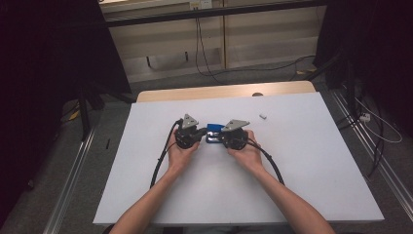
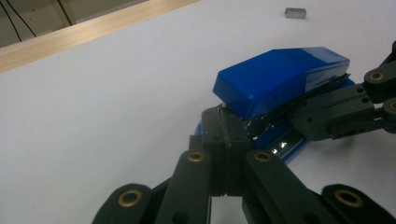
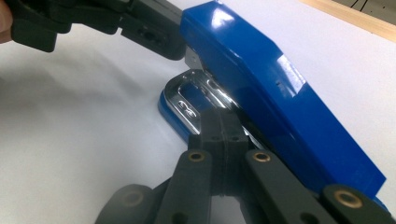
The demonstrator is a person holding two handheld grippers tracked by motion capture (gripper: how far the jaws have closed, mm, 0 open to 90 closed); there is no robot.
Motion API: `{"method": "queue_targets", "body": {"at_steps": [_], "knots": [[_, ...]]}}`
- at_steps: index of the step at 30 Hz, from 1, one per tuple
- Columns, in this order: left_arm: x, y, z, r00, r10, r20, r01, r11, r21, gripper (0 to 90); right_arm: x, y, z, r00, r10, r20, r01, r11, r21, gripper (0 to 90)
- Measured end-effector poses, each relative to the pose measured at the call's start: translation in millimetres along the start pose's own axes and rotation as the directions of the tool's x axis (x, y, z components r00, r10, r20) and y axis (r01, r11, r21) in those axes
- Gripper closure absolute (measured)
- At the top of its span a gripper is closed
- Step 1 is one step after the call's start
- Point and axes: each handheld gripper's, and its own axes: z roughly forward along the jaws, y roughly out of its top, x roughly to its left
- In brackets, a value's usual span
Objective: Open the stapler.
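A blue stapler lies on the white table between my two grippers. My left gripper comes at it from the left, jaws pressed together. In the left gripper view the left gripper touches the stapler at its end, just under the blue cover. My right gripper comes from the right, jaws also together. In the right gripper view the right gripper sits in the gap between the stapler's blue cover and its shiny metal base. Nothing shows between either pair of pads.
A small grey block, also the small grey block, lies on the table behind and right of the stapler. A wooden strip runs along the table's far edge. Black cables trail from both grippers toward the person.
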Motion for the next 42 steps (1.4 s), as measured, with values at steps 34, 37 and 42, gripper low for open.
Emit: {"method": "queue_targets", "body": {"at_steps": [34, 37, 42], "knots": [[0.7, 11.8, -8.0, 0.9980, -0.030, 0.056, 0.034, 0.9965, -0.077, 90.0, 3.1, -0.1, -0.2, 0.9992, -0.018, 0.035, 0.018, 1.000, 0.000, 90.0], [0.6, 12.4, -7.9, 0.9979, -0.030, 0.057, 0.034, 0.9962, -0.080, 90.0, 3.4, -0.2, -0.1, 0.9991, -0.021, 0.038, 0.021, 1.000, -0.001, 90.0], [-0.1, 14.0, -8.4, 0.9980, -0.027, 0.057, 0.032, 0.9960, -0.083, 90.0, 3.2, -0.1, -0.2, 0.9991, -0.020, 0.036, 0.021, 1.000, -0.001, 90.0]]}}
